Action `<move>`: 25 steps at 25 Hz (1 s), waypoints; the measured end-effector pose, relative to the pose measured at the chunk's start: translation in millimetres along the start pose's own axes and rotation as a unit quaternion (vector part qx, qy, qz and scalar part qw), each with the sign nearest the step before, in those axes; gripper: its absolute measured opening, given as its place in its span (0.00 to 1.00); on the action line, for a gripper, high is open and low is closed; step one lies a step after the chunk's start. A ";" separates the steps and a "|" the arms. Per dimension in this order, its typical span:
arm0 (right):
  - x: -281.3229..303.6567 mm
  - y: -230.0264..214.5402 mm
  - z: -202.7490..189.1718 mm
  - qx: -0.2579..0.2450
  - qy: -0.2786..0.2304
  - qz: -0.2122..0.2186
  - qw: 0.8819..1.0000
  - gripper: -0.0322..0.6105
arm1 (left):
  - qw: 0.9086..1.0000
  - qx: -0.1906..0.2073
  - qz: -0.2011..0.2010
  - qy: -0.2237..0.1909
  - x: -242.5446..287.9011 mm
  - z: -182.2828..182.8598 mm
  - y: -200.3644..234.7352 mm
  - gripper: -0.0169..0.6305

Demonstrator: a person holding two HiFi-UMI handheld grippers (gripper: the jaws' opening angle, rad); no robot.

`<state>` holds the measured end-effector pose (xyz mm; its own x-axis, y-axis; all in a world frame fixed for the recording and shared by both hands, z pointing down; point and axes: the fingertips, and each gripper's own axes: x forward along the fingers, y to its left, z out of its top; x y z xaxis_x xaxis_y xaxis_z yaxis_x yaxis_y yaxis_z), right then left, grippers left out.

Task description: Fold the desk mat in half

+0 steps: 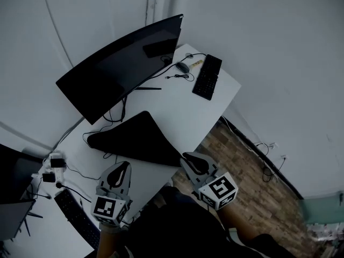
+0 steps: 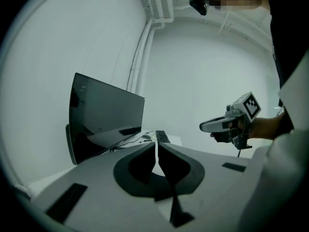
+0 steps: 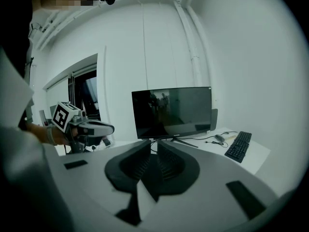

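At the centre of the head view, the black desk mat (image 1: pixel 137 138) lies folded over on the white desk (image 1: pixel 177 106), a dark wedge with its point toward the curved monitor (image 1: pixel 121 71) at upper left. Cables (image 1: pixel 110 117) run by its far edge. A keyboard (image 1: pixel 207 77) and mouse (image 1: pixel 183 67) sit at upper right, well apart from it, and a second keyboard (image 1: pixel 75 214) lies at lower left. Below the mat, the left gripper (image 1: pixel 122 168) and right gripper (image 1: pixel 189 157) hover with jaws closed together on nothing. The right gripper's tip is near the mat's lower right corner.
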<state>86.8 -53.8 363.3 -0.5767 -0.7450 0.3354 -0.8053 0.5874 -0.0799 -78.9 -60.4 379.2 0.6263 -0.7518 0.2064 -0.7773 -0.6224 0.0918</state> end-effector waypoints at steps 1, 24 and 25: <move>-3.2 2.3 0.5 -0.002 0.001 -0.001 1.000 0.11 | 1.000 0.000 -0.003 0.003 -1.2 -0.2 -1.8 0.04; -2.8 11.6 -4.5 0.018 -0.008 -0.023 1.000 0.11 | 0.999 -0.010 -0.018 0.027 -9.1 5.1 -4.9 0.04; -2.0 10.7 -4.0 0.020 -0.011 -0.022 1.000 0.11 | 1.000 -0.004 -0.016 0.025 -9.1 3.3 -3.4 0.04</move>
<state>79.9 -44.8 365.6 -0.5431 -0.7765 0.3195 -0.8344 0.5415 -0.1023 -81.8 -52.1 373.8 0.6479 -0.7188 0.2522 -0.7570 -0.6445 0.1076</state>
